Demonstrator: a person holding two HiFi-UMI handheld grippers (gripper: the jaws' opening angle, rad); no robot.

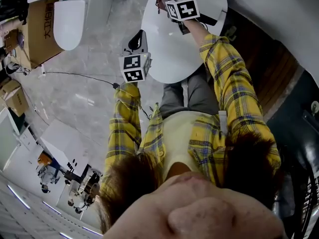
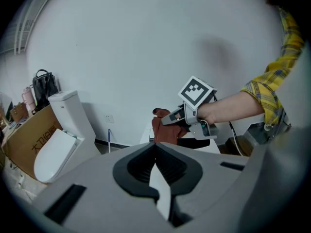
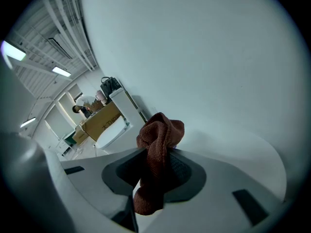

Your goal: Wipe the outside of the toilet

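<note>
One cloth [image 3: 160, 130] lengthwise between right gripper [image 3: 154, 154] jaws, bunched end forward.

You're wearing yellow plaid shirt [image 1: 224, 83], grey trousers [image 1: 197, 91]. Cloth [image 3: 158, 140] showing rust-brown, toilet [image 1: 174, 49] plain white, marker cubes [image 1: 134, 67] black-and-white squares.

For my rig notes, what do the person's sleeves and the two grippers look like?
Both sleeves are yellow plaid with dark checks. The left gripper and right gripper are light grey with black ribbed pads, and each carries a white marker cube printed with black squares.
</note>
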